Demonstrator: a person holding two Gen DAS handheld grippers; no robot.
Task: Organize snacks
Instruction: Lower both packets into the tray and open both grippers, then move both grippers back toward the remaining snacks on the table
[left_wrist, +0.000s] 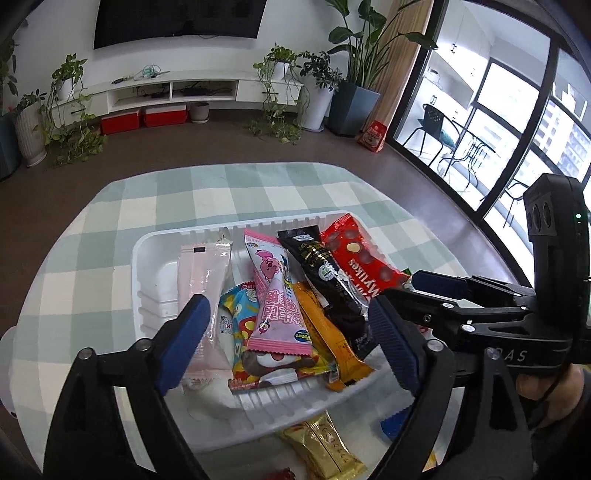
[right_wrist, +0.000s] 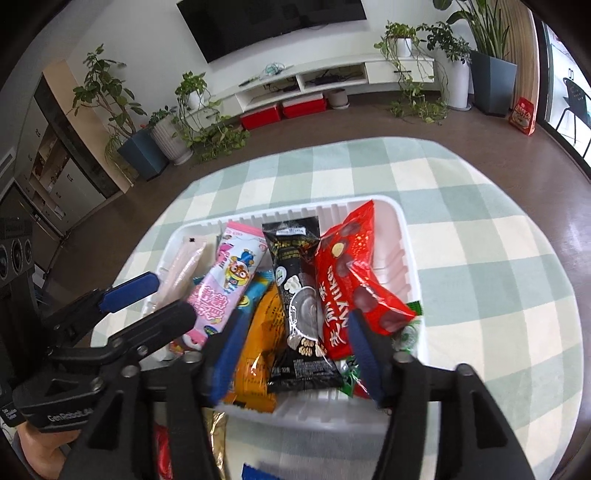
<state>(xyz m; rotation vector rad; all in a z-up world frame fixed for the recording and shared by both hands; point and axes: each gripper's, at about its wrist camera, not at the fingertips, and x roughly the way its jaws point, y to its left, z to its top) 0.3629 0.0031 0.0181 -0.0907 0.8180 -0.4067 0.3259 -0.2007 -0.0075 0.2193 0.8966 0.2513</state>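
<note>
A white plastic tray (left_wrist: 147, 258) sits on the checked tablecloth and holds several snack packets. From left to right lie a pale pink packet (left_wrist: 201, 291), a pink cartoon packet (left_wrist: 275, 295), an orange bar (left_wrist: 328, 339), a black packet (left_wrist: 325, 273) and a red Mylikes bag (left_wrist: 362, 258). My left gripper (left_wrist: 286, 321) hangs open above the pile, with nothing pressed between its blue pads. In the right wrist view my right gripper (right_wrist: 297, 321) is open over the black packet (right_wrist: 299, 295) and the red bag (right_wrist: 351, 273), touching neither. The two grippers are close side by side.
A gold packet (left_wrist: 325, 450), a blue item (left_wrist: 395, 421) and a red wrapper (right_wrist: 162, 458) lie on the cloth (left_wrist: 221, 184) in front of the tray. Beyond the table's rounded far edge are brown floor, potted plants and a white TV cabinet (left_wrist: 177, 88).
</note>
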